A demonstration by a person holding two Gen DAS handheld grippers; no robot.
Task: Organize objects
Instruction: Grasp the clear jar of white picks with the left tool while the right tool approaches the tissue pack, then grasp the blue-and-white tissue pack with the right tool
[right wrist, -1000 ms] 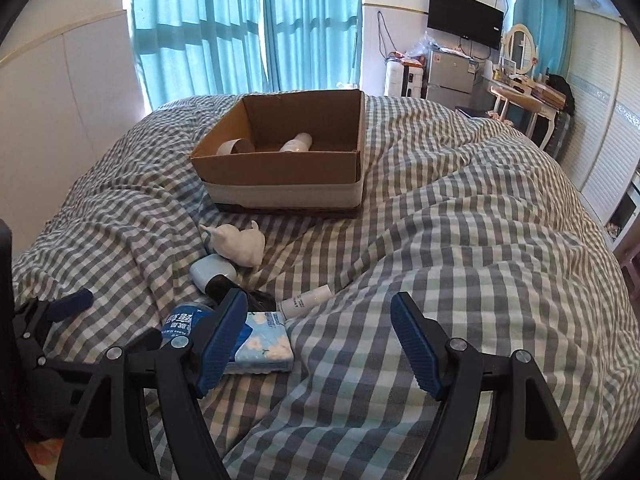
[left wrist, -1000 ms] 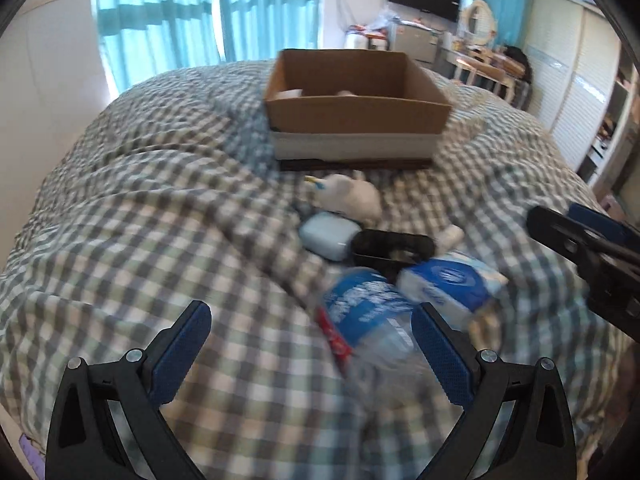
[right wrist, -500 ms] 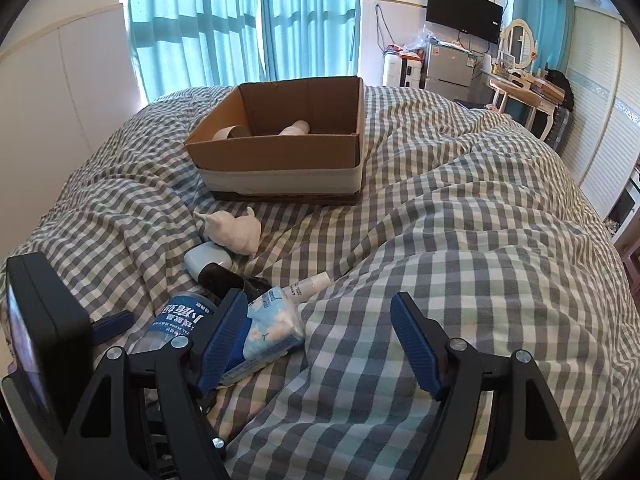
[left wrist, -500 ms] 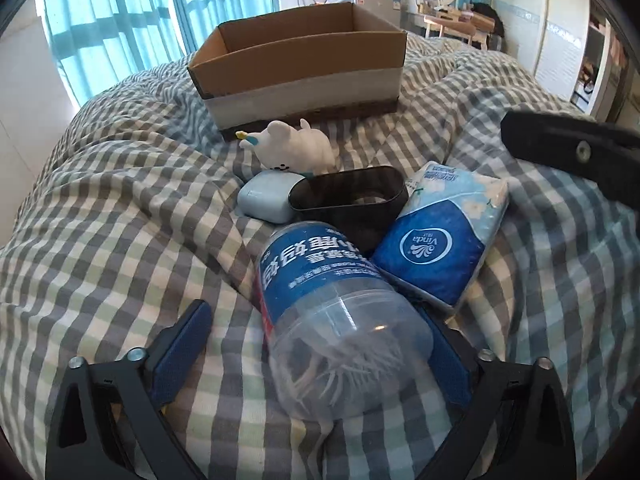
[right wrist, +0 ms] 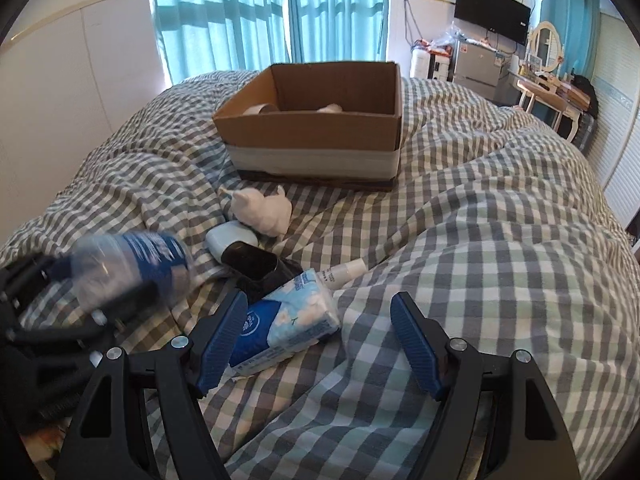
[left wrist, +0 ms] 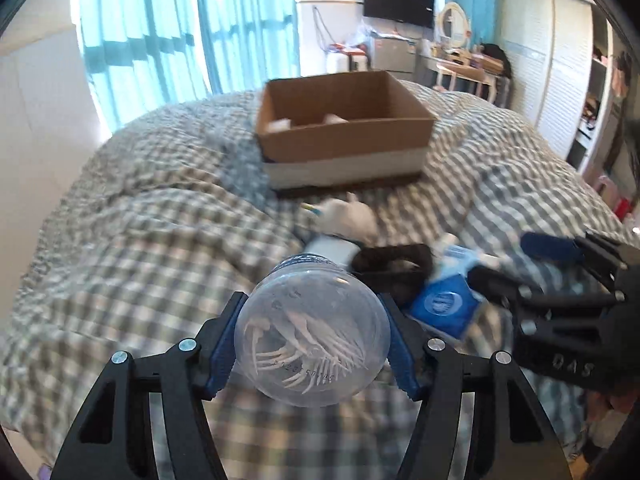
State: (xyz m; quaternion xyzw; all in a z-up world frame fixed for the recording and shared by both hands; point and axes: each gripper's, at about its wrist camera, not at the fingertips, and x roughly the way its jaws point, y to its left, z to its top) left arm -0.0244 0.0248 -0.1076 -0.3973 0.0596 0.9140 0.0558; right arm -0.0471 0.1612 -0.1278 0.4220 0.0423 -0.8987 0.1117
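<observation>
Before you spreads the checked duvet (right wrist: 480, 240), rumpled across the bed, and on it toward the far side sits the open cardboard box (right wrist: 316, 128) with two pale items low inside. Your left gripper (left wrist: 313, 342) has its blue pads pressed against both sides of the clear plastic bottle (left wrist: 312, 334), which points base-first at the camera and is lifted off the bedding; the right wrist view shows the same bottle (right wrist: 128, 270) blurred, blue label up. Your right gripper (right wrist: 320, 344) has its fingers spread wide, holding nothing, the left pad just beside the blue tissue pack (right wrist: 286, 328). Behind the pack lie a black case (right wrist: 256, 262), a small white tube (right wrist: 344, 270), a pale blue case (right wrist: 230, 238) and a white plush toy (right wrist: 262, 210).
</observation>
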